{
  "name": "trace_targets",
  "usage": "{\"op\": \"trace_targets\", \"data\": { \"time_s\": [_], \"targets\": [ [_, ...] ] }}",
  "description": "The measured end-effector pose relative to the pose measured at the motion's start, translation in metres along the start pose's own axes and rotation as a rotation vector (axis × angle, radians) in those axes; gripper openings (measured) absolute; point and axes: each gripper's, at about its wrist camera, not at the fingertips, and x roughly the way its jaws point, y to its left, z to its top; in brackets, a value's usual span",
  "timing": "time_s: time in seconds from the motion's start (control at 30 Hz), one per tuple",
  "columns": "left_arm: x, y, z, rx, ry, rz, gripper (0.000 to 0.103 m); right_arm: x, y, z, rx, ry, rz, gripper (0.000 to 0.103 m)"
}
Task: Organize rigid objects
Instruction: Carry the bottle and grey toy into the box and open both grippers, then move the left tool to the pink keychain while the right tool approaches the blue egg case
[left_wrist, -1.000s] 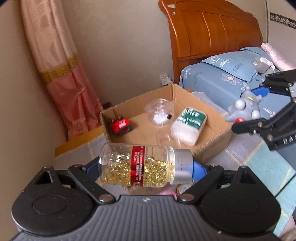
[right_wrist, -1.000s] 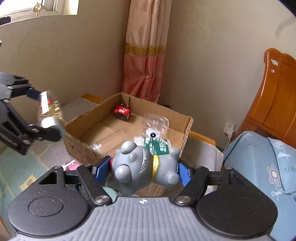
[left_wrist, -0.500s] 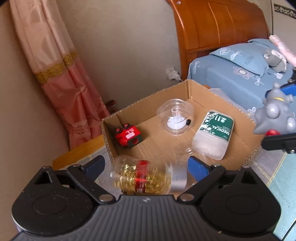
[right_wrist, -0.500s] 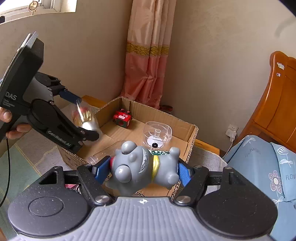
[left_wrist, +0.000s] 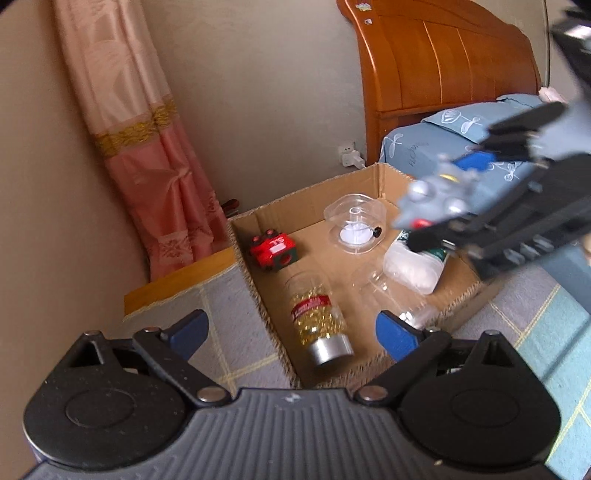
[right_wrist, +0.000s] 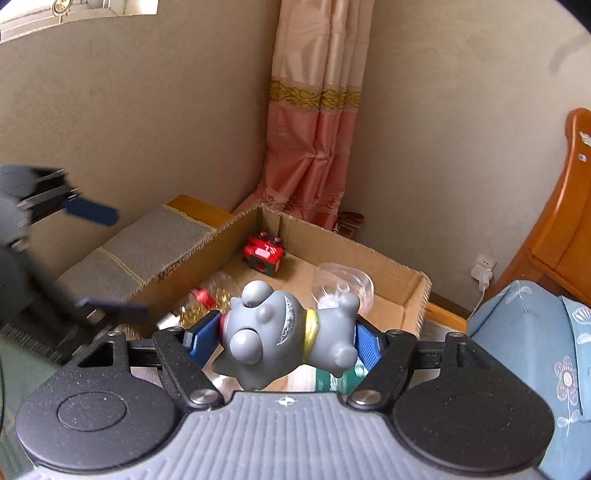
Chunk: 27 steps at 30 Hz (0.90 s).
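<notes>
the right gripper (right_wrist: 286, 341) clamped the grey toy figure (right_wrist: 284, 332) over the cardboard box (left_wrist: 295, 199); the left gripper (left_wrist: 291, 330) gaped empty, the capsule bottle (left_wrist: 319, 321) lying in the box below. dropped from there, the toy might strike the clear dish (left_wrist: 354, 223) or bounce out. box sat on a woven mat (left_wrist: 229, 325) beside the bed (left_wrist: 436, 147) and pink curtain (left_wrist: 147, 155)

A pink curtain (left_wrist: 147, 155) hangs beside a wooden headboard (left_wrist: 443, 62) and blue bedding (left_wrist: 424, 147)
</notes>
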Motion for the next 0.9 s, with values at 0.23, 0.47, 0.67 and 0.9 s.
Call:
{"op": "trace_targets", "data": {
  "time_s": [0.23,0.47,0.67,0.9],
  "targets": [
    [-0.023,0.008,-0.016,-0.032,-0.035,0.0,0.097,0.038,0.008,0.033,-0.016,0.03,0.012,0.078],
    [-0.029,0.013,-0.024,-0.043,-0.045,0.005,0.097,0.073,0.01,0.054,-0.003,0.052,-0.033,0.092],
    [-0.03,0.013,-0.028,-0.062,-0.049,-0.002,0.1,0.068,0.011,0.044,0.011,0.064,-0.03,0.098],
    [-0.038,0.006,-0.03,-0.086,-0.038,0.006,0.1,0.042,0.016,0.031,0.015,0.048,-0.017,0.103]
  ]
}}
